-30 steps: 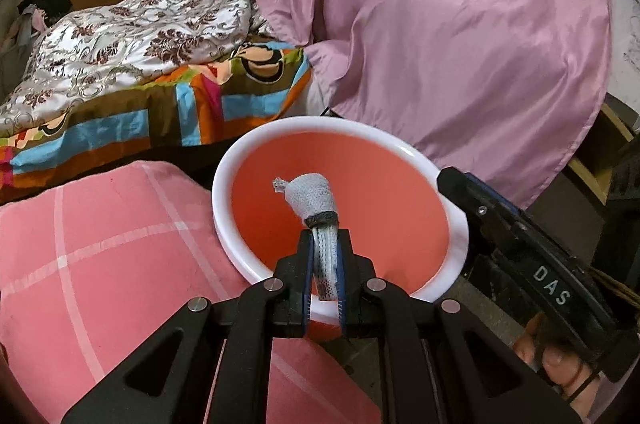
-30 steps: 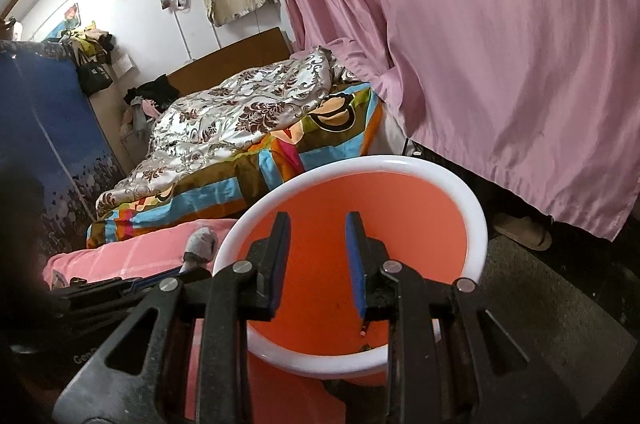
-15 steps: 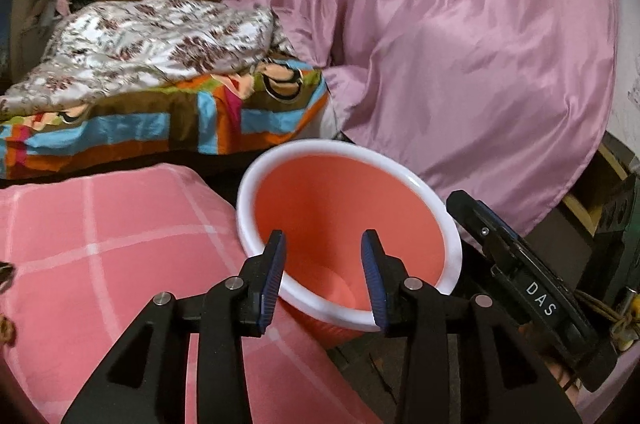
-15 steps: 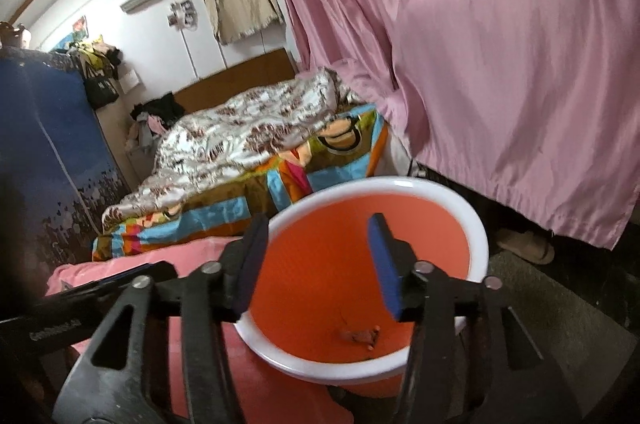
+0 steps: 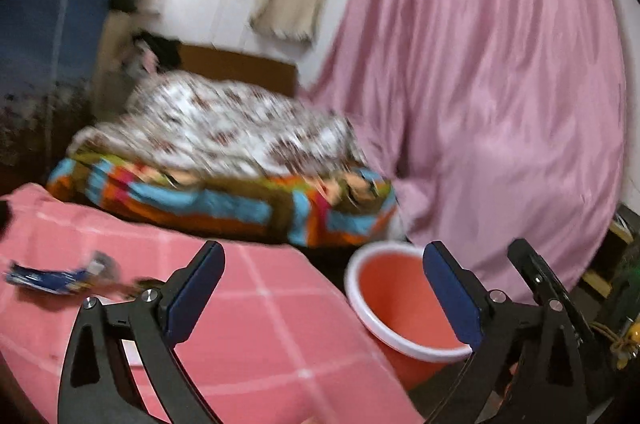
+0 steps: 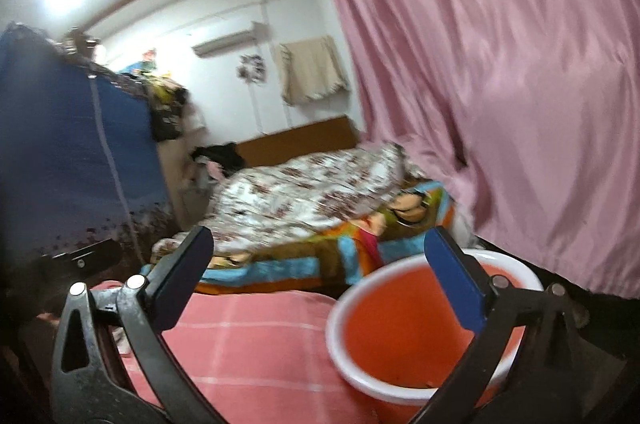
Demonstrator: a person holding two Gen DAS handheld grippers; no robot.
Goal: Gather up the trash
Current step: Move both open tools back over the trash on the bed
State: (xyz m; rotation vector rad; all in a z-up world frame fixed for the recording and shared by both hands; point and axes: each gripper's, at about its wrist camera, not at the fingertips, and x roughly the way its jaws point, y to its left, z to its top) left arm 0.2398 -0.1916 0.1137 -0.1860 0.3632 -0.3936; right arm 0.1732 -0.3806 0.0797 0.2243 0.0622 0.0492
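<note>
Left wrist view: my left claw (image 5: pixel 320 298) is opening, with nothing between its jaws. The orange bucket (image 5: pixel 394 298) stands low and to the right, partly behind my right finger. A blue wrapper (image 5: pixel 46 278) lies on the pink blanket (image 5: pixel 256 336), out beyond my left finger.

Right wrist view: my right claw (image 6: pixel 320 288) is opening, also empty. The bucket (image 6: pixel 404 328) sits just beneath my right finger.

Step in hand, by my judgement: between drops. Next, swing the left claw to the wrapper, straddle it, then clamp.
</note>
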